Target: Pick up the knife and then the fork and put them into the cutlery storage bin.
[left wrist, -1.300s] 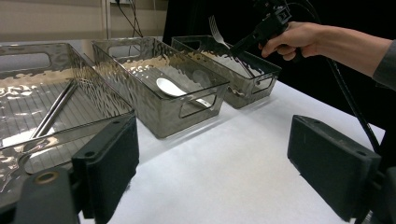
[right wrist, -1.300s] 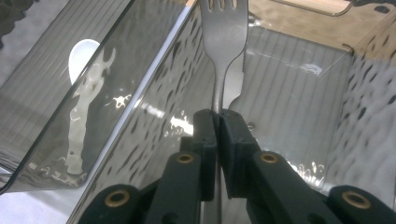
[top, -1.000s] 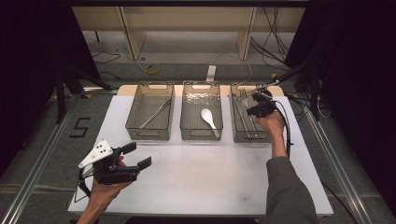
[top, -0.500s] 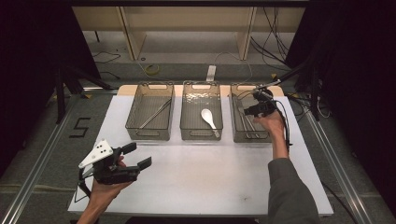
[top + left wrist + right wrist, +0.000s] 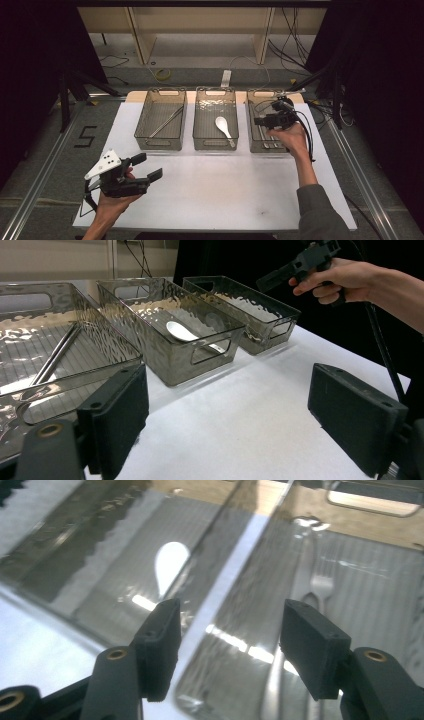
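Observation:
Three clear grey bins stand in a row at the back of the white table (image 5: 225,195). The left bin (image 5: 159,146) holds metal chopsticks (image 5: 166,122), the middle bin (image 5: 215,147) a white spoon (image 5: 223,127). My right gripper (image 5: 260,121) hovers over the right bin (image 5: 260,92), where a fork (image 5: 320,587) lies on the floor. Its jaws have just been opening and nothing is between them (image 5: 230,640). My left gripper (image 5: 146,166) rests open and empty at the front left, pointing toward the bins (image 5: 245,410).
The bins' near walls with handle cut-outs (image 5: 210,350) face the front. A cable (image 5: 310,135) trails from the right gripper past the table's right side. Wooden shelving (image 5: 200,25) and floor cables lie beyond the table.
The right hand has lifted and drawn back a little toward the near end of the right bin. The left gripper has stayed put.

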`<state>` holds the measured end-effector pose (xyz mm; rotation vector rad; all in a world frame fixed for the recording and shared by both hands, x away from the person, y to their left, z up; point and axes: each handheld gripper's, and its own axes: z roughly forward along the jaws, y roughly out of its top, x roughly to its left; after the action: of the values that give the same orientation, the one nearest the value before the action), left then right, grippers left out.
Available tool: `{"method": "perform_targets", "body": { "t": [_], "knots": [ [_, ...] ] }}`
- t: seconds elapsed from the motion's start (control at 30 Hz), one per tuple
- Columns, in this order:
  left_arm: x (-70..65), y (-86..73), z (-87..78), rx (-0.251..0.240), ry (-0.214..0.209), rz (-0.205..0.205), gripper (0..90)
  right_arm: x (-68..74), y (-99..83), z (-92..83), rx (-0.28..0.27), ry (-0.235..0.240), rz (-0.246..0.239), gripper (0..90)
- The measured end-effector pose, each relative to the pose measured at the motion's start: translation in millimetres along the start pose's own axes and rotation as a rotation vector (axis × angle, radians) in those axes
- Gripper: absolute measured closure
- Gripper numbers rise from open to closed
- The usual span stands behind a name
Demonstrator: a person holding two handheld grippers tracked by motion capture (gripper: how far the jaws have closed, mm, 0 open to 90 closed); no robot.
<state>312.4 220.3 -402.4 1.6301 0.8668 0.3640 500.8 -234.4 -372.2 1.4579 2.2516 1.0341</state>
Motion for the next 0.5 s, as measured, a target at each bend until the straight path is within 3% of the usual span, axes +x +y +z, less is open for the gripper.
{"method": "perform_targets", "body": {
  "t": [0.23, 0.4, 0.5],
  "knots": [
    [0.7, -0.2, 0.5, 0.012, -0.008, -0.002, 16.1, 14.1, -15.2, -8.8, -0.046, 0.056, -0.012, 37.6],
    [0.5, -0.2, 0.8, 0.015, -0.011, -0.005, 16.1, 23.5, -24.6, -14.8, -0.094, 0.071, -0.013, 35.7],
    [0.8, -0.3, 0.8, 0.021, -0.013, -0.003, 16.2, 30.4, -31.0, -16.4, -0.107, 0.067, -0.038, 34.0]
  ]
}}
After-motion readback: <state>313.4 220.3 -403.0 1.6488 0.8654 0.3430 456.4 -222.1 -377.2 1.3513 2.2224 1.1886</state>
